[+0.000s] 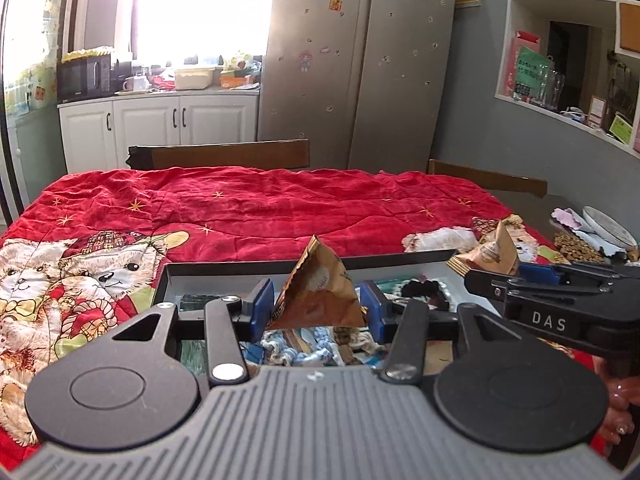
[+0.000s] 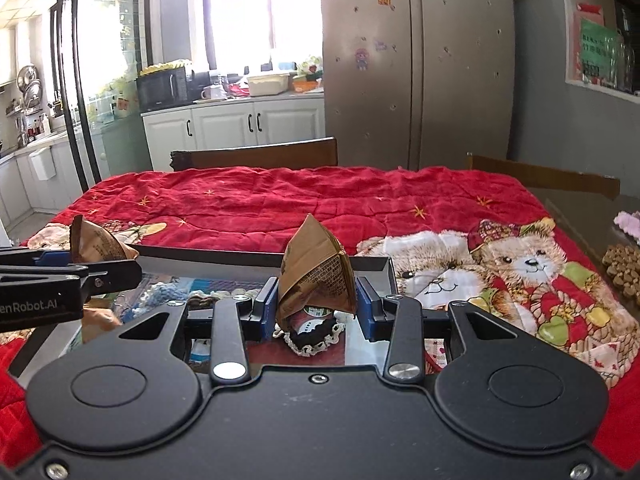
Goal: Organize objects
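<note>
Kitchen table wore a red quilt with a tray on it. Left gripper clamped one brown packet above the tray; right gripper clamped another packet alongside.

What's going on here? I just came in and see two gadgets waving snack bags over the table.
A person is tidying up with a handheld gripper in each hand. The left gripper has its jaws shut on a brown triangular snack packet, and the right gripper is clamped on a second brown packet. Both are held above a shallow black-rimmed tray that already holds crocheted bits and other small items, on a table covered by a red teddy-bear quilt. Neither packet has been released yet.
</note>
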A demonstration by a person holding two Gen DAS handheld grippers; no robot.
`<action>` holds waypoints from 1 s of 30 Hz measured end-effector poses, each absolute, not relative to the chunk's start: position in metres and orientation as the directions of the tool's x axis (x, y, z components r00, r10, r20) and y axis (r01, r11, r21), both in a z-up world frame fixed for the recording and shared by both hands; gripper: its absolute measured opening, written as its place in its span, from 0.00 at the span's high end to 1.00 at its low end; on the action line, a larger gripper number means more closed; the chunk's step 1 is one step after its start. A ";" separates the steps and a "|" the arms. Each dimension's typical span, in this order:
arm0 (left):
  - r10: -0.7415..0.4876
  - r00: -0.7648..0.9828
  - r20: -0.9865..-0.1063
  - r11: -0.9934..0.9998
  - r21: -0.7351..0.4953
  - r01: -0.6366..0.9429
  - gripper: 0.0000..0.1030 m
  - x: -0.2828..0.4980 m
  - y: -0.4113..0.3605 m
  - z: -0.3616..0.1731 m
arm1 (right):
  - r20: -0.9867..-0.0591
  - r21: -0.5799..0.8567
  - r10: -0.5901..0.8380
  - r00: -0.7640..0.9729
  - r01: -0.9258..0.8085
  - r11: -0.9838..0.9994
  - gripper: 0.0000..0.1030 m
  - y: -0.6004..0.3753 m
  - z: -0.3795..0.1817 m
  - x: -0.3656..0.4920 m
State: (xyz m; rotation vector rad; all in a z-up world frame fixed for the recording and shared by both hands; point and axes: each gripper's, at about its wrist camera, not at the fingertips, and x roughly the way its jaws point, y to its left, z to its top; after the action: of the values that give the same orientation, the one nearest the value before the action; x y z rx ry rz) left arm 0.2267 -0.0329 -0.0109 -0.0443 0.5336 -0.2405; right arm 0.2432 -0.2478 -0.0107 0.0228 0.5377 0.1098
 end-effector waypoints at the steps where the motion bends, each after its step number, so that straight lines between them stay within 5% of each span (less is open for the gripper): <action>1: -0.235 0.834 -0.500 0.972 -0.106 0.211 0.50 0.229 -0.033 -0.012 | -0.513 0.054 0.110 0.851 -0.096 0.994 0.64 -0.249 -0.013 0.246; 30: -0.215 0.790 -0.575 0.973 -0.060 0.221 0.50 0.259 -0.042 -0.054 | -0.551 0.036 0.109 0.827 -0.107 0.994 0.64 -0.237 -0.049 0.272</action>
State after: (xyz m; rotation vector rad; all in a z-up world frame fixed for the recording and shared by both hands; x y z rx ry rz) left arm 0.2586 -0.0422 -0.0545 0.0103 0.6174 -0.2348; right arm 0.2720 -0.2366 -0.0490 0.0038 0.5851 0.1145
